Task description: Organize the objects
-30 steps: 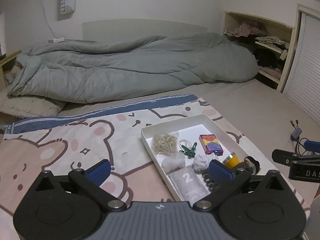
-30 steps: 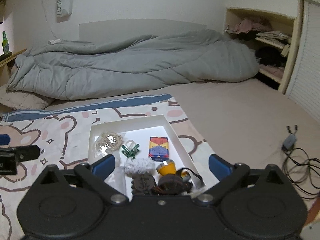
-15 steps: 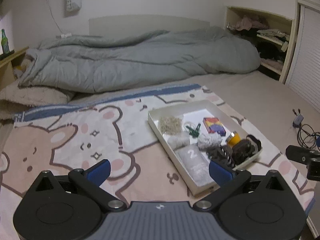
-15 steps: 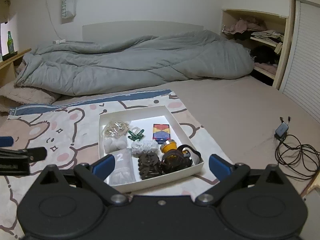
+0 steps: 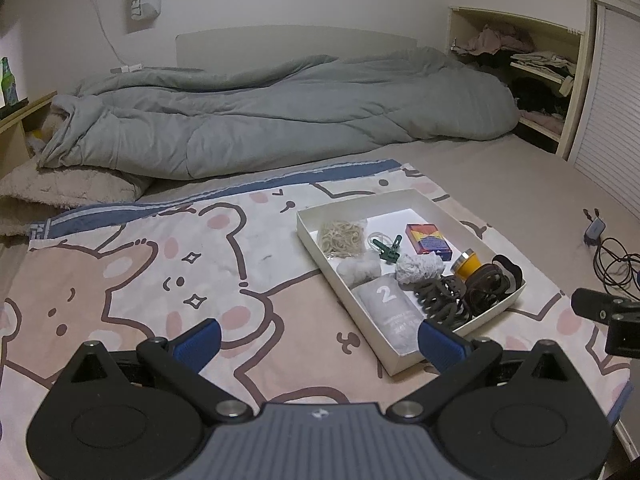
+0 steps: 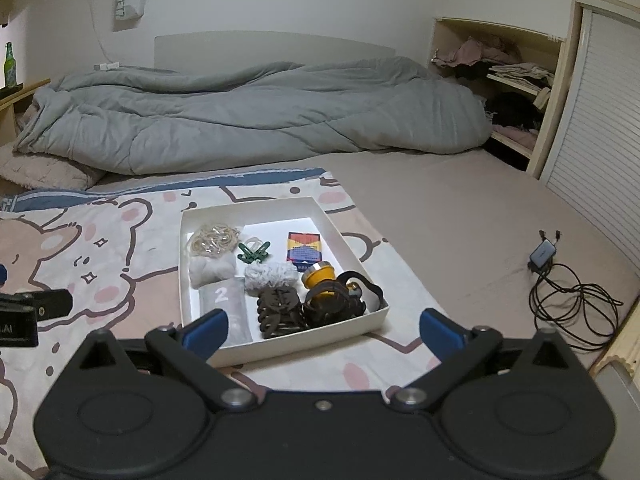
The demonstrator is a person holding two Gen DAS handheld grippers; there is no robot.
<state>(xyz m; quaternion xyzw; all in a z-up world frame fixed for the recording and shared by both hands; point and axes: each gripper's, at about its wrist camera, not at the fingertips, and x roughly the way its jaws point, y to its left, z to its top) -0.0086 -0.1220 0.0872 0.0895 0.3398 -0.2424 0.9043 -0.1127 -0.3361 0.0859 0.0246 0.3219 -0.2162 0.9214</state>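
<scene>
White tray (image 6: 360, 258) of small objects, right of centre in the left wrist view (image 5: 472, 220) and centre frame in the right wrist view, on a bear-print blanket (image 6: 120, 248).

Visible only from the right: a second cable coil (image 6: 576, 304) at right edge and the left gripper's body at lower left. Only from the left: the right gripper's body at right edge.

Inside the tray: rubber bands (image 6: 212, 240), green clip (image 6: 253, 253), colourful card box (image 6: 304, 251), yellow jar (image 6: 318, 274), grey scrunchie (image 6: 270, 274), packet marked "2" (image 6: 222, 298), dark hair claws (image 6: 280, 308).

Left gripper (image 5: 318, 340) and right gripper (image 6: 322, 328) both spread wide, holding nothing, low in frame short of the tray.
</scene>
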